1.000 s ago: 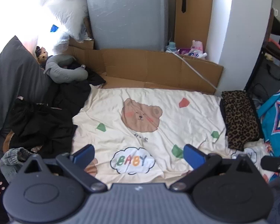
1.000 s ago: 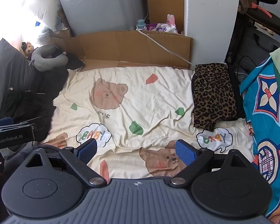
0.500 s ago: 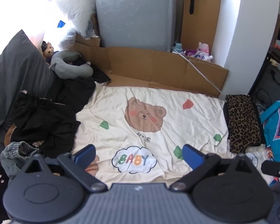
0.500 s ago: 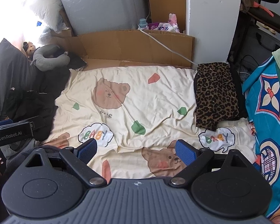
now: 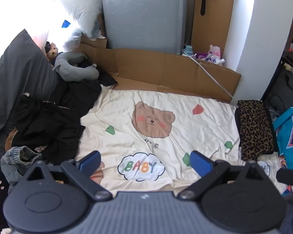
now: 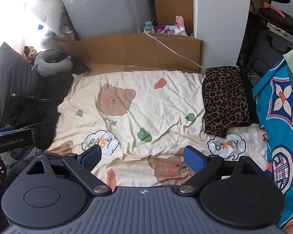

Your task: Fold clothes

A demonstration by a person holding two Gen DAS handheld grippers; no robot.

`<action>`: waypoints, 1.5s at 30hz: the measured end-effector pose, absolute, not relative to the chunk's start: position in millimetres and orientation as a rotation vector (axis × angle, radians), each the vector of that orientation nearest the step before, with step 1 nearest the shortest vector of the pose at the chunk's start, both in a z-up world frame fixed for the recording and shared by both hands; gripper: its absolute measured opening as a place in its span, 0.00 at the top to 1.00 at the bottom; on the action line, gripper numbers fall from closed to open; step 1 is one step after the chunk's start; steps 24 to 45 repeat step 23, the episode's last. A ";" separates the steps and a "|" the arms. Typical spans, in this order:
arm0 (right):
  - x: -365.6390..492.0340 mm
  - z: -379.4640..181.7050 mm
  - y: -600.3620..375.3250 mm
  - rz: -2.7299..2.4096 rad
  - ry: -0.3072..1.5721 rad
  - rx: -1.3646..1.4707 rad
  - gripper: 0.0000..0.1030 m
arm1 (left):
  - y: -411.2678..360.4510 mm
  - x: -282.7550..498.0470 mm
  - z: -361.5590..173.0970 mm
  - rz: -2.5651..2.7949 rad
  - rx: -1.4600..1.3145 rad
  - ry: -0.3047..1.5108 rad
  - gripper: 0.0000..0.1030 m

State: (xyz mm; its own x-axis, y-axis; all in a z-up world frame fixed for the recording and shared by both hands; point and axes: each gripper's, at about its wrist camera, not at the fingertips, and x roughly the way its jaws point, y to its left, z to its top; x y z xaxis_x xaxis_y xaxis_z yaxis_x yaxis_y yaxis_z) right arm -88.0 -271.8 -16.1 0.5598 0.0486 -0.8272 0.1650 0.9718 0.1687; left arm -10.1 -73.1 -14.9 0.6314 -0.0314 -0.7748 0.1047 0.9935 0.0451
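Two hand-held grippers with blue-padded fingers hover above a cream bedsheet printed with brown bears and "BABY" clouds [image 5: 166, 117], the left gripper [image 5: 145, 161] and the right gripper [image 6: 143, 157] each with jaws spread wide and nothing between them. Just left of the left gripper lies a crumpled blue denim garment with an elastic cuff [image 5: 17, 159], touching a heap of unfolded black clothes [image 5: 48, 124] that spills onto the sheet's left edge and rests against a large dark grey pillow [image 5: 15, 74]. On the sheet's right edge sits a folded leopard-print garment [image 6: 225, 99], with black fabric showing under it, beside a blue patterned blanket [image 6: 281, 120]. Beyond the black heap, a grey U-shaped neck pillow [image 5: 74, 70] lies next to a small brown plush toy [image 5: 52, 52]. Flattened brown cardboard [image 5: 166, 68] stands along the sheet's far edge as a low wall, a white cable [image 5: 211, 76] draped over it. Behind the cardboard, a pale blue bottle cap [image 6: 148, 26] and a white-and-purple refill pouch [image 6: 169, 30] stand at the foot of a white pillar [image 6: 220, 19]; what holds them is hidden. Farthest back rises a grey appliance wrapped in clear film [image 5: 144, 13], with white pillows [image 5: 78, 5] piled to its left.
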 end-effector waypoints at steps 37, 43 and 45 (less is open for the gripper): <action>-87.5 -17.1 -272.0 -0.074 0.973 0.253 0.08 | -70.0 -8.1 -14.1 -0.066 0.093 0.869 0.03; -87.5 -17.1 -272.0 -0.074 0.973 0.253 0.08 | -70.0 -8.1 -14.1 -0.066 0.093 0.869 0.03; -87.5 -17.1 -272.0 -0.074 0.973 0.253 0.08 | -70.0 -8.1 -14.1 -0.066 0.093 0.869 0.03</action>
